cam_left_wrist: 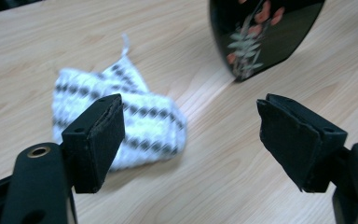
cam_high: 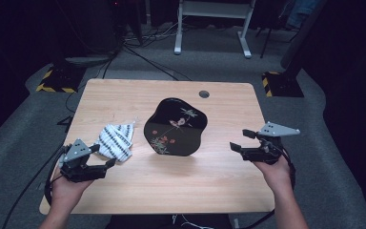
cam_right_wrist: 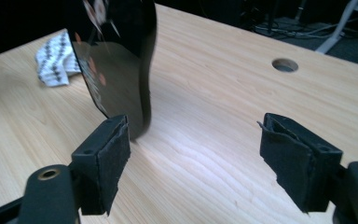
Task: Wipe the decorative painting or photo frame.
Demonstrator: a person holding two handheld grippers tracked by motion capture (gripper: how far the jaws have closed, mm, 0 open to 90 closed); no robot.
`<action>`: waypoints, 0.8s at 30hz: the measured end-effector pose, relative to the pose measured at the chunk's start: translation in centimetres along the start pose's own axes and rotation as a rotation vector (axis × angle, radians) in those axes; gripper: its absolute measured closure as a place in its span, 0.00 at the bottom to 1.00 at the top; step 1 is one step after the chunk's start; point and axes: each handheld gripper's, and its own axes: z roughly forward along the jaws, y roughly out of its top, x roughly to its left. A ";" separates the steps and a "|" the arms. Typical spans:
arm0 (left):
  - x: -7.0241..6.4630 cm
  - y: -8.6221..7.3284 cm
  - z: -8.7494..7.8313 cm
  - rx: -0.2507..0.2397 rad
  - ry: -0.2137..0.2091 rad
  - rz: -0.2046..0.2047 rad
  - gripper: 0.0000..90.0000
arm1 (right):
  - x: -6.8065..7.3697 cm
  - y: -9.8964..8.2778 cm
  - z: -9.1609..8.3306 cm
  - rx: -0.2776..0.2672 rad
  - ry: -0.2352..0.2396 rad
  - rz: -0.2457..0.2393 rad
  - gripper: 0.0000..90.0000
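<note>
A black lacquer plate [cam_high: 175, 126] painted with flowers stands tilted on its near edge at the middle of the wooden table [cam_high: 195, 176]. It rises steeply in the left gripper view [cam_left_wrist: 261, 32] and in the right gripper view [cam_right_wrist: 116, 60]. A white cloth with dark checks [cam_high: 116, 140] lies crumpled left of it. My left gripper [cam_high: 103, 156] is open just in front of the cloth [cam_left_wrist: 135, 116], nothing between its jaws [cam_left_wrist: 191, 135]. My right gripper [cam_high: 241, 140] is open to the right of the plate and clear of it, its jaws [cam_right_wrist: 196, 154] empty.
A round cable hole [cam_high: 204, 94] sits near the table's far edge. The cloth [cam_right_wrist: 53, 60] shows past the plate in the right gripper view. Beyond the table are cables on grey carpet and a white desk frame [cam_high: 212, 28]. Bare wood lies between my two hands.
</note>
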 end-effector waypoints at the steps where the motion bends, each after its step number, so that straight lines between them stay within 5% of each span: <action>1: 0.2 -0.4 0.0 0.007 0.007 -0.003 0.25 | -0.1 -0.4 0.1 0.004 -0.006 0.003 0.28; 7: 1.1 -2.2 0.4 0.050 0.036 0.001 0.25 | -0.7 -2.2 0.8 0.040 -0.016 0.022 0.27; 11: 1.7 -3.3 1.3 0.120 0.048 0.017 0.25 | -1.1 -3.6 1.3 0.073 -0.053 0.015 0.27; 24: 2.5 -4.8 3.5 0.290 0.011 0.002 0.25 | -1.8 -7.2 4.7 0.241 -0.058 0.026 0.28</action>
